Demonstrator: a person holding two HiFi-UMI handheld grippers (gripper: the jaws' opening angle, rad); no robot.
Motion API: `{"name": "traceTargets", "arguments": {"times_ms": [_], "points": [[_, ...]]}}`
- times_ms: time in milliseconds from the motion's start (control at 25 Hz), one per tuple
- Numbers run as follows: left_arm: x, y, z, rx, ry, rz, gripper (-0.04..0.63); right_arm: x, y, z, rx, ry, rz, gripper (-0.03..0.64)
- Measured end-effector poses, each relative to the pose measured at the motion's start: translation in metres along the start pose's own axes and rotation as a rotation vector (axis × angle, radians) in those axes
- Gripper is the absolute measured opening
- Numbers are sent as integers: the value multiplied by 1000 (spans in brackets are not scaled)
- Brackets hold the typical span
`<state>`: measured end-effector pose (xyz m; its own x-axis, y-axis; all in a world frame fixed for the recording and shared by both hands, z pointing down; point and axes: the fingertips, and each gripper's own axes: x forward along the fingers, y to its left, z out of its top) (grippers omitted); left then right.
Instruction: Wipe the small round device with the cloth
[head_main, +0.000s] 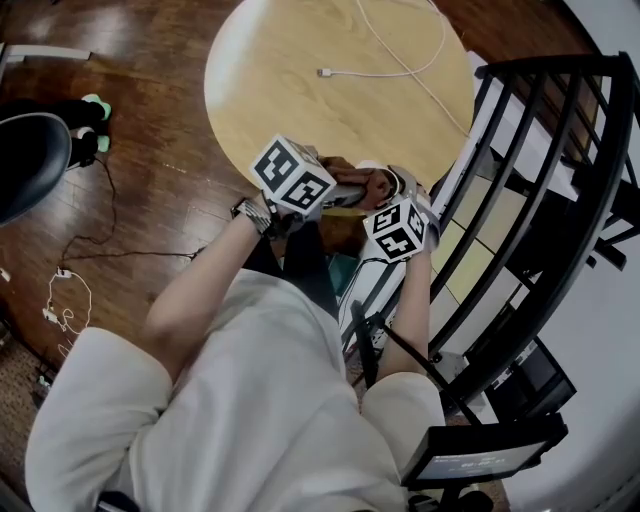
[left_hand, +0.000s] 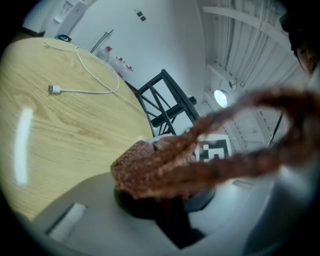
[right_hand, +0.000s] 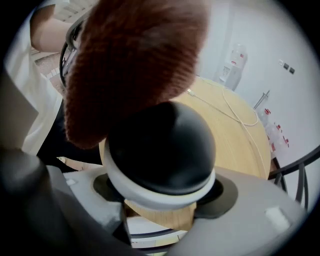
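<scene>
The small round device (right_hand: 161, 150), a black dome on a white rim, sits between the jaws of my right gripper (right_hand: 160, 197), which is shut on it. A rust-brown knitted cloth (right_hand: 134, 62) lies against the dome's top left. In the left gripper view the cloth (left_hand: 150, 170) bunches in my left gripper (left_hand: 165, 197), which is shut on it, and a strand of it blurs across the lens. In the head view both grippers meet at the near edge of the table, left gripper (head_main: 345, 192) beside right gripper (head_main: 400, 195), with the cloth (head_main: 372, 185) between them.
A round wooden table (head_main: 300, 70) carries a white USB cable (head_main: 400, 62). A black metal rack (head_main: 560, 200) stands close on the right. A black chair (head_main: 30, 160) and loose cables (head_main: 65, 295) are on the wood floor to the left. The person's lap is below the grippers.
</scene>
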<state>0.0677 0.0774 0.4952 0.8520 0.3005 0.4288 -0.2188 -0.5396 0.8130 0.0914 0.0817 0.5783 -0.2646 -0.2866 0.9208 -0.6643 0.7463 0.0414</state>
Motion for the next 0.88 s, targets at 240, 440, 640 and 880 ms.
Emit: {"name": "traceTargets", "arguments": {"times_ms": [240,440,640,880], "points": [[-1,34,-10,-67,7,69,78,0,1,1,51,5,-14,357],[12,57,-22,-82,66,128,78,0,-1,-1,58,3,-14,357],[19,68,-30,-112,107,164,77,-1,-2,-2,70,3,-16,357],[23,76,-38,-140,156,199,77,0,-1,-2,72,11,-26,357]]}}
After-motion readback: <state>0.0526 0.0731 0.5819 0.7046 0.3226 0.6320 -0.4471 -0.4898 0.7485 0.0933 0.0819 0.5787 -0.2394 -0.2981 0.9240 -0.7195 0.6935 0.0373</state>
